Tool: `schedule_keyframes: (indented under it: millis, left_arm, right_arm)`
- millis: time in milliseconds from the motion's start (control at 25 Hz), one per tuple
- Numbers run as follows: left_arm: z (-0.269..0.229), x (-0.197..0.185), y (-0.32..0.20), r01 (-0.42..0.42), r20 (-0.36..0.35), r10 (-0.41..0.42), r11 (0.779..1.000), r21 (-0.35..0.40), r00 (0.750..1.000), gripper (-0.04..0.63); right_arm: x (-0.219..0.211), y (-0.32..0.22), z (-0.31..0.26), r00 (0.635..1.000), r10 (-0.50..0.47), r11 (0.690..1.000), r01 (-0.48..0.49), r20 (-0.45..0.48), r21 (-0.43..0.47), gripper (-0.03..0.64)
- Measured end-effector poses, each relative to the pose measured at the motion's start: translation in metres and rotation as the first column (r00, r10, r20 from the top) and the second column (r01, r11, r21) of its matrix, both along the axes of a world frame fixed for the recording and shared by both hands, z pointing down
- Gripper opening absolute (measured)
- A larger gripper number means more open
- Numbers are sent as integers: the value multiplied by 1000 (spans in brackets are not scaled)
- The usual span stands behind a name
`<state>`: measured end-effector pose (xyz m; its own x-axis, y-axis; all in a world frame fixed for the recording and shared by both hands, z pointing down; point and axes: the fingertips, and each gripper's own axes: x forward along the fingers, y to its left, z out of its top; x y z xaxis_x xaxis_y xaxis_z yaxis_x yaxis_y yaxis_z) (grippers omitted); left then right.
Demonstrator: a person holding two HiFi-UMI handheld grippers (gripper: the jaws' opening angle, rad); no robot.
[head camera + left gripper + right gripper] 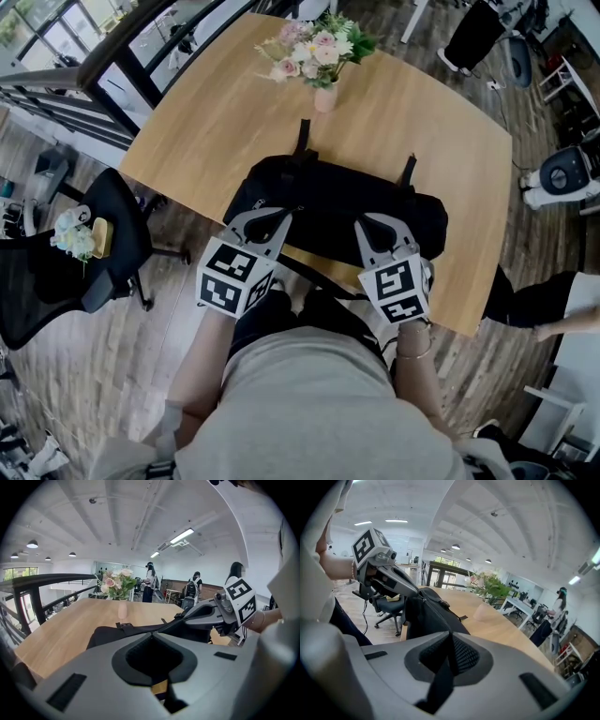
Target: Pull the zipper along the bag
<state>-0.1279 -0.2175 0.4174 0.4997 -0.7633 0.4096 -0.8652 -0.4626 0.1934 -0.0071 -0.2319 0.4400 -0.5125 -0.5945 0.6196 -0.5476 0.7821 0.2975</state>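
the main risk is the bag [337,211] sliding or bunching instead of the zipper [433,615] running: it is soft and sits right at the table [216,122] edge farthest from the vase of flowers [323,94], so a hard sideways pull could, i judge, drag it off that edge. your right gripper [378,230] is the anchor here; its jaws are clamped on a black strip [440,681] of the bag, and if that thin strip slips out the fabric goes slack and the slider would likely jam. your left gripper [261,225] has its jaws closed tip to tip at the bag's top seam, on the side away from the vase; i cannot see whether the pull tab is pinched between them, so a weak bite could let it pop free. the bag itself is black, long and slumped, lying crosswise on your side of the vase, with two strap ends [303,139] pointing toward the vase and a loose strap [323,281] hanging off the side away from it, where it could snag
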Motion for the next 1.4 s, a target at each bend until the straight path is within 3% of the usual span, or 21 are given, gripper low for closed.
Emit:
schedule_keyframes:
  millis: [560, 840, 1080, 1400]
  left_arm:
    - [4, -52, 2, 124, 15, -124, 992, 1, 992, 18]
    - [2, -55, 4, 126, 11, -127, 992, 9, 992, 20]
    - [2, -54, 7, 131, 13, -131, 991, 22, 991, 20]
    - [-7, -41, 9, 70, 27, -72, 996, 49, 997, 21]
  right_arm:
    - [4, -4, 2, 999, 53, 999, -53, -4, -5, 32]
    - [3, 0, 2, 998, 59, 998, -59, -11, 2, 32]
    - [3, 5, 4, 997, 75, 997, -74, -20, 25, 72]
    - [7, 14, -3, 990, 138, 990, -138, 6, 22, 95]
